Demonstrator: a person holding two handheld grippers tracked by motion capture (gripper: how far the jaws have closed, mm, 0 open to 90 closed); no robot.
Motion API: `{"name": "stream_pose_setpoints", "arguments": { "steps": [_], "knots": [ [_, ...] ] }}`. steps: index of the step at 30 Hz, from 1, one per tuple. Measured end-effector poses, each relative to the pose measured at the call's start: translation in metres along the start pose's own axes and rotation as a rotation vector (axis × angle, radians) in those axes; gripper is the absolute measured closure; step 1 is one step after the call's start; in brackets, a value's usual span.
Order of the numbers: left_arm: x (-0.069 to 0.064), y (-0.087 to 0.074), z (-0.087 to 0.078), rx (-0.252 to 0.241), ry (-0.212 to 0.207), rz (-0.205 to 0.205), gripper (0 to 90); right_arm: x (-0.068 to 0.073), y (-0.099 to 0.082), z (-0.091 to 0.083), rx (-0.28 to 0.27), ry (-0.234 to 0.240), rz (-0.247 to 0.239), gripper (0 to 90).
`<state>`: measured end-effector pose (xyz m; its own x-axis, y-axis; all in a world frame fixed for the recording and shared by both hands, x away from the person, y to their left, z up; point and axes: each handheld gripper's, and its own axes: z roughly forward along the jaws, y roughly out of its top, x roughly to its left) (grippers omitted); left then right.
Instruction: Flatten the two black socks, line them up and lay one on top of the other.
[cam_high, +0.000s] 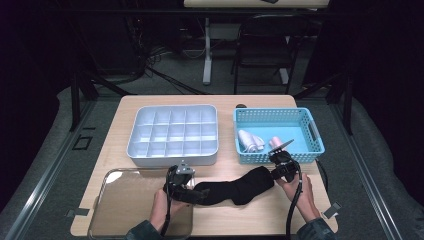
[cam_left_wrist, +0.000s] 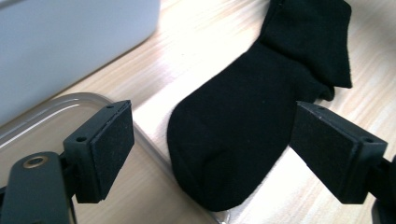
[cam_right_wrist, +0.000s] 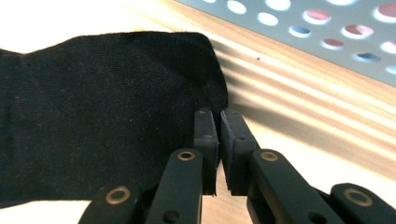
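- Black sock (cam_high: 235, 189) laid flat across the near edge of the table (cam_high: 260, 215), between grey divided tray (cam_high: 172, 134) and the person's hands, toe end resting on the rim of a clear lid (cam_high: 130, 205), cuff end just below the blue basket (cam_high: 278, 134).
- Left gripper (cam_left_wrist: 212, 149) parked over the toe, jaws spread wide to either side of it, pads clear of the cloth, nothing held.
- Right gripper (cam_right_wrist: 218, 140) pinched tight at the edge of the cuff; jaws all but together, apparently with a thin fold of fabric between them, though the right gripper view leaves that hard to confirm.
- Likely step in hand: taking hold of both ends to fold or roll the sock.
- Worth checking the right pinch first; a light tug along the table enough to show whether both layers of the cuff are caught.
- Left jaws best lowered straight onto the toe, then closed on both layers, well in from the tip to avoid slipping off.
- Care needed at the lid rim: pads kept off the plastic, otherwise a risk of dragging or tipping it.
- Gentle lift, both ends level, no stretching.
- Rolled pale socks (cam_high: 250, 141) already in the basket left alone.
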<state>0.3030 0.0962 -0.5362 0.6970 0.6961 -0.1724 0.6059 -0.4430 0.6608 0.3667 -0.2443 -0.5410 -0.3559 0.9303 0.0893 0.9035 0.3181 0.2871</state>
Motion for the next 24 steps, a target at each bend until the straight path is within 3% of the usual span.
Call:
{"name": "stream_pose_setpoints", "arguments": {
  "steps": [5, 11, 13, 20, 24],
  "knots": [
    [-0.004, 0.000, 0.003, 0.013, -0.011, 0.027, 14.3, 0.003, -0.001, -0.017, -0.044, 0.014, -0.006, 87.1],
    [-0.003, 0.000, 0.003, 0.008, -0.010, 0.021, 11.7, 0.009, -0.003, -0.035, -0.078, 0.076, -0.022, 86.9],
    [-0.002, 0.000, 0.004, 0.010, -0.013, 0.016, 10.9, 0.008, -0.004, -0.040, -0.094, 0.129, -0.008, 86.9],
    [-0.006, 0.001, 0.009, 0.027, -0.016, 0.048, 9.4, 0.012, -0.005, -0.051, -0.149, 0.246, 0.005, 86.9],
    [-0.006, 0.002, 0.009, 0.024, -0.019, 0.051, 9.2, 0.022, -0.003, -0.057, -0.155, 0.285, -0.031, 86.9]
  ]
}}
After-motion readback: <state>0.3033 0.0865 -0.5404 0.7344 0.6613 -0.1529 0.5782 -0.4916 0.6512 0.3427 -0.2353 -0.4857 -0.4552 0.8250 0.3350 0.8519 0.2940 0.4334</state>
